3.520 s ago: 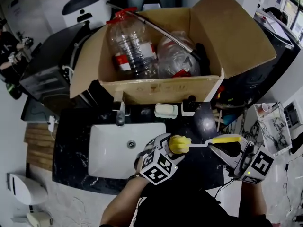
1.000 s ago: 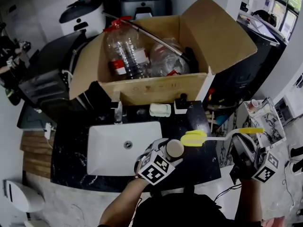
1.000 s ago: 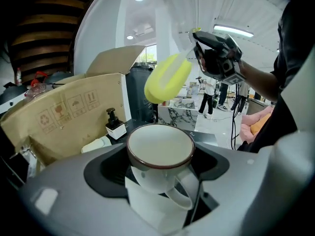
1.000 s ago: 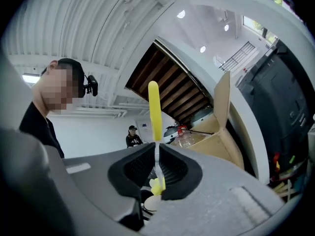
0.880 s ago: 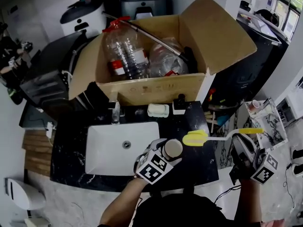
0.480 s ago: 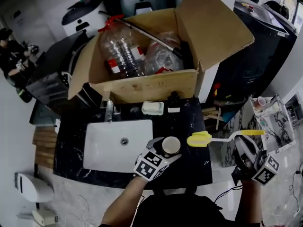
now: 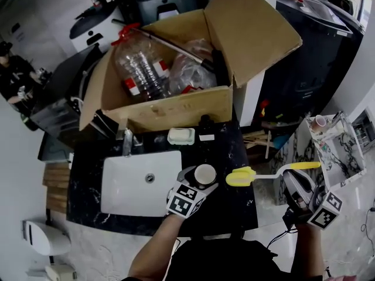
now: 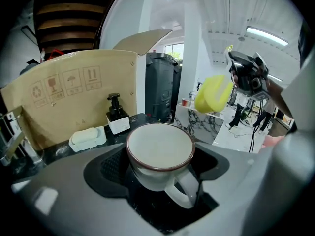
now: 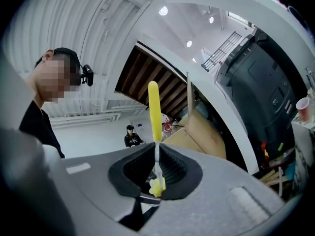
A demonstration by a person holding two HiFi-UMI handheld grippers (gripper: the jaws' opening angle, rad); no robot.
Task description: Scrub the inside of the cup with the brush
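Note:
A cream cup [image 8: 160, 152] with a dark rim stands upright between the jaws of my left gripper [image 8: 160, 156], which is shut on its sides; its handle faces the camera and its inside is bare. In the head view the cup [image 7: 205, 174] and left gripper [image 7: 196, 184] sit over the black counter, right of the sink. My right gripper [image 7: 296, 181] is shut on the yellow-handled brush [image 7: 302, 166]. The yellow brush head [image 7: 241, 177] hangs to the right of the cup, outside it. The brush [image 9: 154, 109] rises straight from the right gripper [image 9: 156, 170].
A white sink [image 7: 126, 183] with a tap lies left of the cup. A soap dish [image 7: 180, 136] and a pump bottle [image 7: 205, 127] stand at the counter's back. Behind them is an open cardboard box [image 7: 176, 107] holding plastic bottles. A marbled stand [image 7: 328, 148] is at the right.
Earlier the brush head was inside the cup; now it is out and to the right. Over the last second the gap between the head and the cup has widened slightly.

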